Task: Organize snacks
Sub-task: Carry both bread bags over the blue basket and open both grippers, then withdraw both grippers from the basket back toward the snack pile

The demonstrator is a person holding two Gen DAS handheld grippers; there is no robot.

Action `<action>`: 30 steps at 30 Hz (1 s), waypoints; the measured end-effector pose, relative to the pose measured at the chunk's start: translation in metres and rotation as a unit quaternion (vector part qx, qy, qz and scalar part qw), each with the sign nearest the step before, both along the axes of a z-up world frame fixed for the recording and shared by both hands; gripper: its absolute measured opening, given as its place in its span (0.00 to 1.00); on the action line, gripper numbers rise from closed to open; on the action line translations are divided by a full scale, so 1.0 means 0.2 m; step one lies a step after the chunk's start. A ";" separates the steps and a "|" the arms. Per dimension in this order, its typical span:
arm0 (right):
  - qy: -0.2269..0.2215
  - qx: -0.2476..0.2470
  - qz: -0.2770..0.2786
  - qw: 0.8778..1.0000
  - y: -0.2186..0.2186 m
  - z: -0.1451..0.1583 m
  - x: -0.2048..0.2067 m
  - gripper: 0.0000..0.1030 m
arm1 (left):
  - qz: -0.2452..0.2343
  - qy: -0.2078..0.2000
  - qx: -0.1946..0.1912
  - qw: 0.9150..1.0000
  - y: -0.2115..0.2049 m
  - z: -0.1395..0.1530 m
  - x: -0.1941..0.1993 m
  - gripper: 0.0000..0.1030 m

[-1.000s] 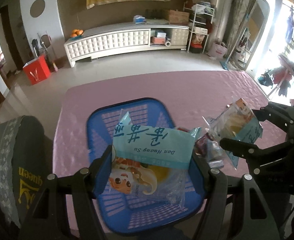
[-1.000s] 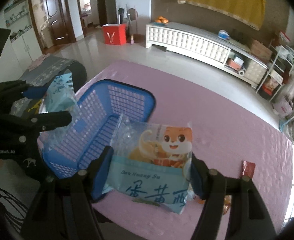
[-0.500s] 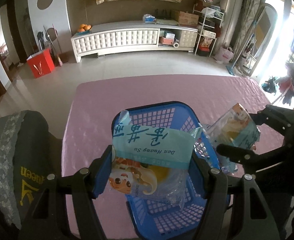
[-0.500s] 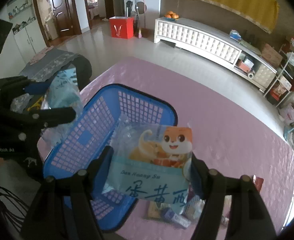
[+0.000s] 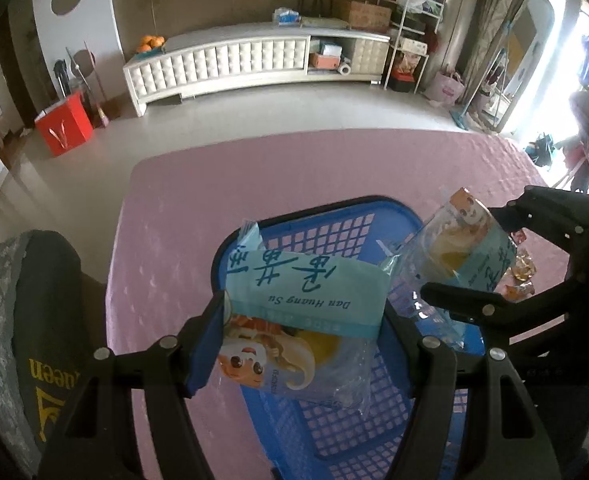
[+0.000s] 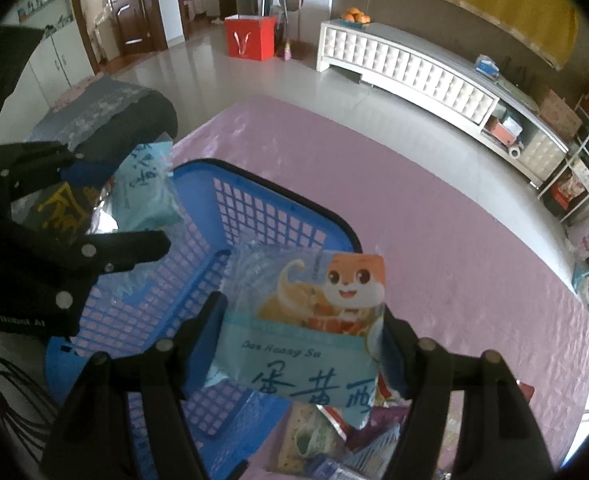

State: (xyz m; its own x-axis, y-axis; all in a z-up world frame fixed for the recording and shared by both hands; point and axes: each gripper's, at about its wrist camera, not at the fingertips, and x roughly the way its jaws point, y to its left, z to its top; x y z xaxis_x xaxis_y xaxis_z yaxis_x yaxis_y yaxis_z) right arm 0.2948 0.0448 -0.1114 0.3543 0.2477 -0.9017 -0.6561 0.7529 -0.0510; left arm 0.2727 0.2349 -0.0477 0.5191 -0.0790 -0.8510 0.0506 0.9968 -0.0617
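Each gripper, left (image 5: 306,340) and right (image 6: 300,344), had its jaws partly closed across a snack packet (image 5: 302,320) (image 6: 306,332), held over the blue basket (image 5: 334,436). The packets looked light, crinkly and crushable, best gripped by their flat side edges.

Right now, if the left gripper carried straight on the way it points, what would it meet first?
Probably the blue basket: the left gripper, clamped on its snack packet, points down into it, though depth is unclear.
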 end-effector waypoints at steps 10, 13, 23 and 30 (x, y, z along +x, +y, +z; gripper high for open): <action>-0.042 -0.051 0.026 0.997 0.08 0.02 -0.01 0.87 | 0.003 0.012 0.002 1.000 0.02 -0.03 0.04 0.72; -0.078 -0.063 0.030 0.995 0.08 0.06 -0.04 0.95 | -0.003 0.006 0.017 1.000 0.01 -0.02 0.03 0.75; -0.084 -0.052 -0.008 0.995 -0.05 0.18 -0.07 0.95 | -0.002 0.009 0.032 0.999 -0.03 0.01 -0.01 0.76; -0.071 -0.040 -0.021 0.996 -0.08 0.18 -0.05 0.95 | 0.007 0.005 0.022 1.000 -0.04 0.02 0.00 0.77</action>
State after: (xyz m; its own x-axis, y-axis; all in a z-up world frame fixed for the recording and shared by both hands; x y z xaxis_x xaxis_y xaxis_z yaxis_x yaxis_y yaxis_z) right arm 0.2853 0.0294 -0.0760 0.4886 0.1601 -0.8577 -0.6062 0.7693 -0.2018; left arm 0.2736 0.2278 -0.0432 0.5115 -0.0351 -0.8586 0.0370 0.9991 -0.0188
